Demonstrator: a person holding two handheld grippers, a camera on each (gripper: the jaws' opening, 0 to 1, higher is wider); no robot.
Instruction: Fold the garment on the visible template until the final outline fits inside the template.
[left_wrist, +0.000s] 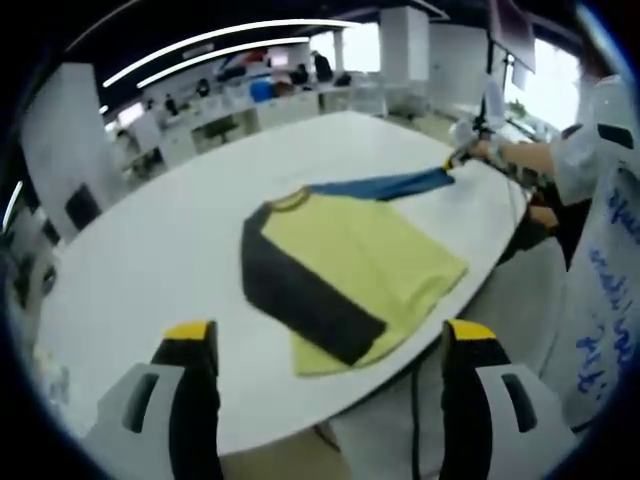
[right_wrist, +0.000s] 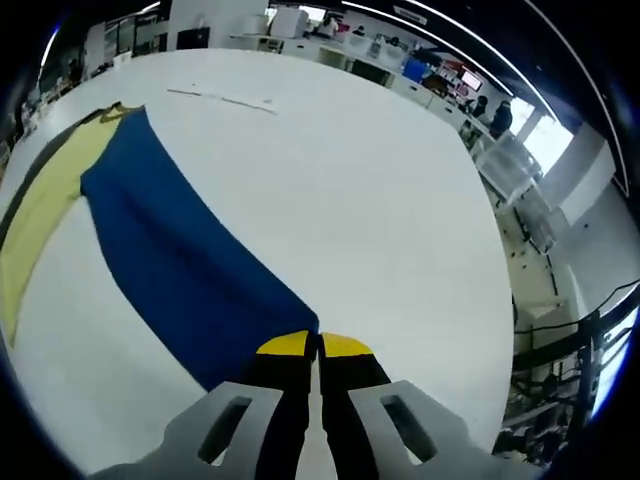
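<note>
Left gripper view: the left gripper (left_wrist: 330, 345) sits at six o'clock, its yellow-tipped jaws wide apart and holding nothing, raised off the near edge of the white table (left_wrist: 150, 260). The garment (left_wrist: 345, 270), a yellow shirt with dark grey and blue sleeves, lies flat at centre. Its dark grey sleeve (left_wrist: 295, 290) is folded across the body toward seven o'clock. The blue sleeve (left_wrist: 385, 185) stretches out toward two o'clock, where the right gripper (left_wrist: 458, 158) meets its end, held by a person's hand (left_wrist: 490, 150).

Right gripper view: the blue sleeve (right_wrist: 185, 265) runs from ten o'clock down to six o'clock. The right gripper (right_wrist: 318, 345) has its jaws pressed together on the sleeve's cuff corner. The yellow body (right_wrist: 45, 210) shows at nine o'clock. The table (right_wrist: 380, 200) extends toward twelve o'clock.
</note>
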